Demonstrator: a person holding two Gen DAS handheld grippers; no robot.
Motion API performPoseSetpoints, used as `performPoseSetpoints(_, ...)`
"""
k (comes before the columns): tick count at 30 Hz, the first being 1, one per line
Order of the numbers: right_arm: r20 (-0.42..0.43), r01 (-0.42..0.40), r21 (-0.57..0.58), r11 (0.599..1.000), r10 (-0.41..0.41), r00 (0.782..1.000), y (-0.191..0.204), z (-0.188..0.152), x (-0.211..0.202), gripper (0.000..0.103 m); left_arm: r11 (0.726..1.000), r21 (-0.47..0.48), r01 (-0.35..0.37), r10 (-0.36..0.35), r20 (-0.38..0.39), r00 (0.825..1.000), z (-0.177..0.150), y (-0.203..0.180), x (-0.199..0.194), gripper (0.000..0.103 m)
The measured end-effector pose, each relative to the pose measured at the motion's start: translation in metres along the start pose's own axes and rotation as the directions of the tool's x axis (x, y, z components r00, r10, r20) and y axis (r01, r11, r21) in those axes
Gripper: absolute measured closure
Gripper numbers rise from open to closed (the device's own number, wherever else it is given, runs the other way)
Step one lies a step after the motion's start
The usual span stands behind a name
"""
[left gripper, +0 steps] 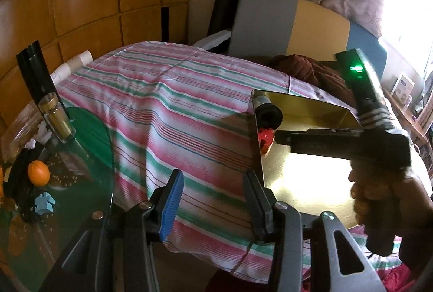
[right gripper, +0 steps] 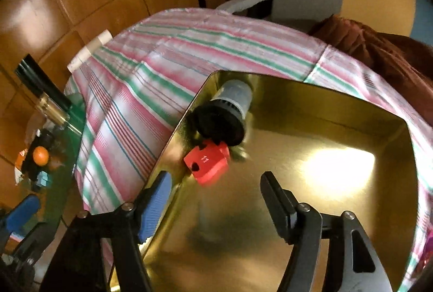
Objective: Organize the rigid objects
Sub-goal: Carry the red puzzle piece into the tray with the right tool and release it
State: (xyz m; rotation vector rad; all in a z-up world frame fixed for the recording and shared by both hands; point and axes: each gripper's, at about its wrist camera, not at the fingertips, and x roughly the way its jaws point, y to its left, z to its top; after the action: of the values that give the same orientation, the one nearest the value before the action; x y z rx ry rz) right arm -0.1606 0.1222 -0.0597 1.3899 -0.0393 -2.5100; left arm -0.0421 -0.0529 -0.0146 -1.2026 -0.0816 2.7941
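A gold tray [right gripper: 311, 113] lies on the striped cloth. In its far left corner lie a grey bottle with a black cap [right gripper: 227, 110] and a red block marked 11 [right gripper: 209, 163]. My right gripper [right gripper: 216, 191] is open and empty above the tray, just short of the red block. My left gripper [left gripper: 213, 194] is open and empty over the striped cloth, left of the tray [left gripper: 311, 178]. The bottle [left gripper: 268, 113] and red block [left gripper: 266, 139] also show in the left wrist view, with the right gripper's body [left gripper: 338, 141] over the tray.
A green glass table [left gripper: 92, 156] at the left holds an orange [left gripper: 39, 172], a light blue block [left gripper: 44, 202], a gold-and-black bottle [left gripper: 54, 116] and dark clutter. A brown cloth [right gripper: 379, 48] and cushions [left gripper: 270, 21] lie beyond the striped cloth [left gripper: 176, 107].
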Motion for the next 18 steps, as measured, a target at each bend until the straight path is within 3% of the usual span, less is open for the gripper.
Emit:
performPoseSetpoints(9,0.129,0.052,0.040,0.998,-0.057,0.990,-0.025,-0.024,-0.058,0.020,0.999,0.032,0.020,-0.020,-0.002,1.000,-0.001,-0.016,-0.003,0.057)
performPoseSetpoints(18,0.259,0.146,0.076,0.986,-0.161,0.952,-0.064,-0.057,-0.123,0.008,0.995,0.095,0.034,-0.034,0.000,0.999,-0.001,-0.040,-0.007,0.057)
